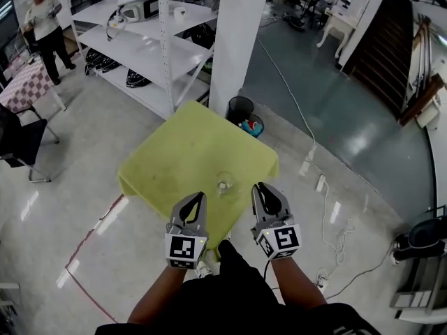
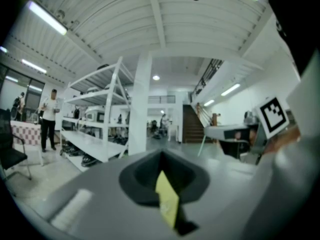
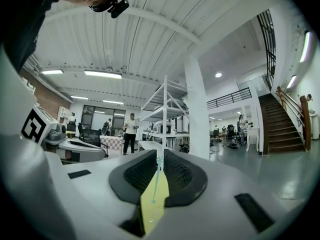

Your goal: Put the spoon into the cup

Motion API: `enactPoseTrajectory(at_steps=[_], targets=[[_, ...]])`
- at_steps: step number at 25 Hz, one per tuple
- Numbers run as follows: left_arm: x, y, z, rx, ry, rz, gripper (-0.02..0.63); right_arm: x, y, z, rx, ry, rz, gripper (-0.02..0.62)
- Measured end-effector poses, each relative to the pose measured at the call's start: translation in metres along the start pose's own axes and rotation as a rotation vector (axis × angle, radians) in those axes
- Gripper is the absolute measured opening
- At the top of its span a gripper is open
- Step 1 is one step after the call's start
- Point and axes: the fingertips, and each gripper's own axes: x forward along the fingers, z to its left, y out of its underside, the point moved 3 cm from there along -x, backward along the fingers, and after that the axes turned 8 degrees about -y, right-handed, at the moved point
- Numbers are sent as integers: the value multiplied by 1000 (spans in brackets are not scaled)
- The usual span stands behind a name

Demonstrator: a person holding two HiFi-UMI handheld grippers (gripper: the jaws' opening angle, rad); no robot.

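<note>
One thin teal stick, likely the spoon (image 3: 155, 181), sits in the right gripper (image 1: 260, 185) slit; can't tell whether it is pinched or lies beyond. Glass cup (image 1: 225, 182) on the yellow table (image 1: 174, 145), near edge. Right gripper at its 4 o'clock; left gripper (image 1: 200, 195) at 7, narrow, empty. Best approach: slow, spoon upright over the mouth. The glass looks tippy.

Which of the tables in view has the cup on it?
The yellow-covered table in the middle of the head view: the clear cup stands near its edge closest to the person. The checked-cloth table at far left is not it.
</note>
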Motion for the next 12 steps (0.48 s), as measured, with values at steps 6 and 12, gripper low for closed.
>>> enactPoseTrajectory(at_steps=[6, 12], targets=[[33, 20, -1, 6, 4, 24, 6, 21, 18, -16, -1, -12, 14, 44], [62, 32, 4, -18, -2, 47, 6, 49, 35, -29, 2, -33, 43, 44]])
